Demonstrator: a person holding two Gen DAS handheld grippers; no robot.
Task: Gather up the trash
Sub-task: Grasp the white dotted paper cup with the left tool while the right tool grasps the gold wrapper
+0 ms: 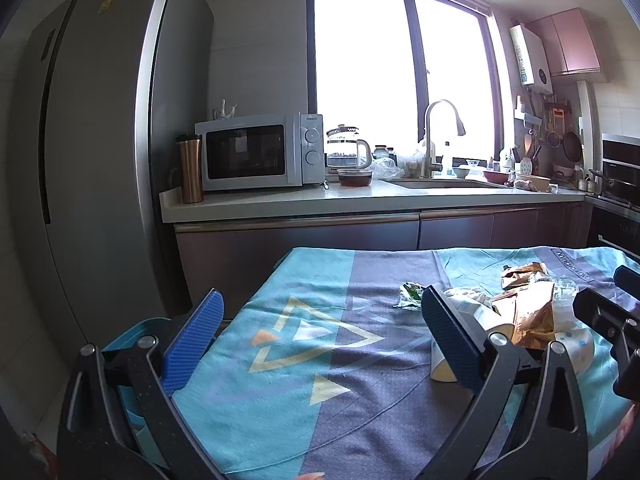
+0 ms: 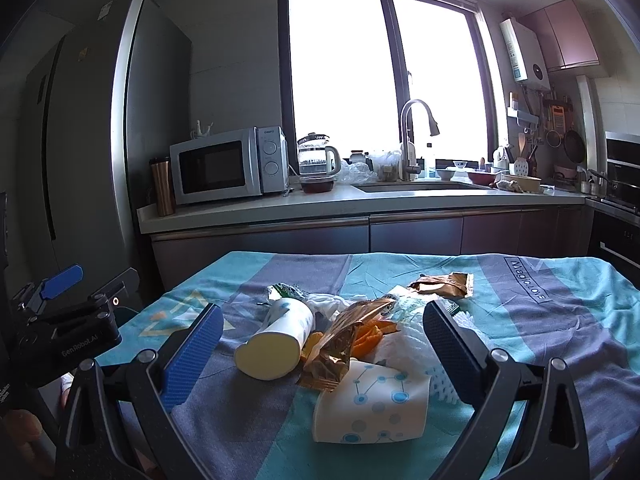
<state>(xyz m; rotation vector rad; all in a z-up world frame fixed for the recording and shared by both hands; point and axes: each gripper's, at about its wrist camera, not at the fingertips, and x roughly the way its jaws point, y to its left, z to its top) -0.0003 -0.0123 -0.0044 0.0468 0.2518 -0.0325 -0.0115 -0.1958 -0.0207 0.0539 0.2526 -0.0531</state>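
Clearly the collecting is only just getting under way: nothing is being held, and the litter is sitting in one heap on the table (image 2: 580, 320), on its teal and grey patterned cloth. The right gripper (image 2: 322, 354) is hanging just above and short of that heap with its blue-padded jaws spread wide and empty, bracketing the pile in its own view. The left gripper (image 1: 322, 346) is likewise standing wide apart and empty, hovering over bare cloth to the left of the heap, with its right-hand pad just beside the tipped cup. At the table's left edge a teal bin (image 1: 138, 330) is showing partly behind the left gripper; I judge it to be the place for the trash, though its inside is hidden. The nearest piece is a squashed paper cup (image 2: 370, 402), white with blue dots and lines, lying on its side with its mouth toward the camera. Behind it a second paper cup (image 2: 276, 344) is lying tipped over, also mouth toward the camera. Between them a shiny gold wrapper (image 2: 344, 334) is resting crumpled over what look like orange peels (image 2: 366, 334), with white tissue (image 2: 328, 300) and a white foam net (image 2: 442, 376) mixed in. A green wrapper (image 2: 286, 290) is lying at the far left of the heap and a brown wrapper (image 2: 442, 284) a little apart at the back. The next move, as I judge it, is calling for the right gripper to drop onto one piece, probably the near cup, and close gently, since thin paper will be crushing and foil slipping.
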